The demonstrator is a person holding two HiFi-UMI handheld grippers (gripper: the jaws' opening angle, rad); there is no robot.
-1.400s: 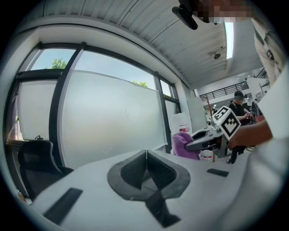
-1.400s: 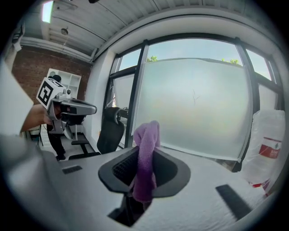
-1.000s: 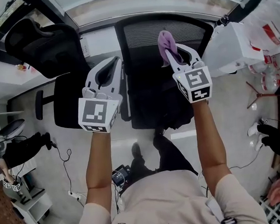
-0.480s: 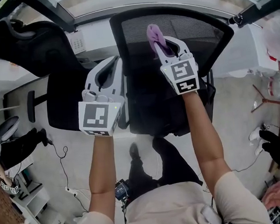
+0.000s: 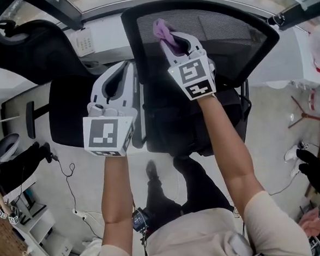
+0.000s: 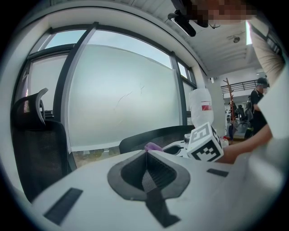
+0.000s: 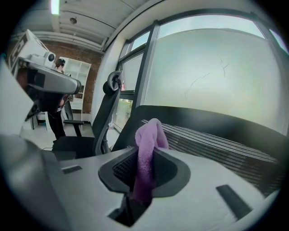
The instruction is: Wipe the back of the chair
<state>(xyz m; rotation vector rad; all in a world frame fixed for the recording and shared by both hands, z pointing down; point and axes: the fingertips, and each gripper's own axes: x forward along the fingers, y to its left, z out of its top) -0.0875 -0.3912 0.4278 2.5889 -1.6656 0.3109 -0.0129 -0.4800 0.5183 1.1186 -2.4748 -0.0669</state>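
A black mesh-backed office chair (image 5: pixel 224 32) stands in front of me, its backrest (image 7: pixel 216 140) filling the middle of the right gripper view. My right gripper (image 5: pixel 167 39) is shut on a purple cloth (image 5: pixel 161 30), which sticks up from the jaws (image 7: pixel 146 153) at the upper left part of the mesh back. Whether the cloth touches the mesh I cannot tell. My left gripper (image 5: pixel 124 72) is shut with nothing in it, held to the left of the chair's back, over the gap between two chairs. The left gripper view shows the chair's top edge (image 6: pixel 153 135) and the cloth (image 6: pixel 153 146).
A second black chair (image 5: pixel 28 46) with a headrest stands at the left. A white windowsill and large frosted window (image 6: pixel 117 90) lie behind both chairs. White bags and bottles (image 5: pixel 319 59) sit at the right. Cables and shelving (image 5: pixel 24 216) clutter the floor at the left.
My right gripper has moved left and farther up the chair's back with the purple cloth. The left gripper has shifted slightly left.
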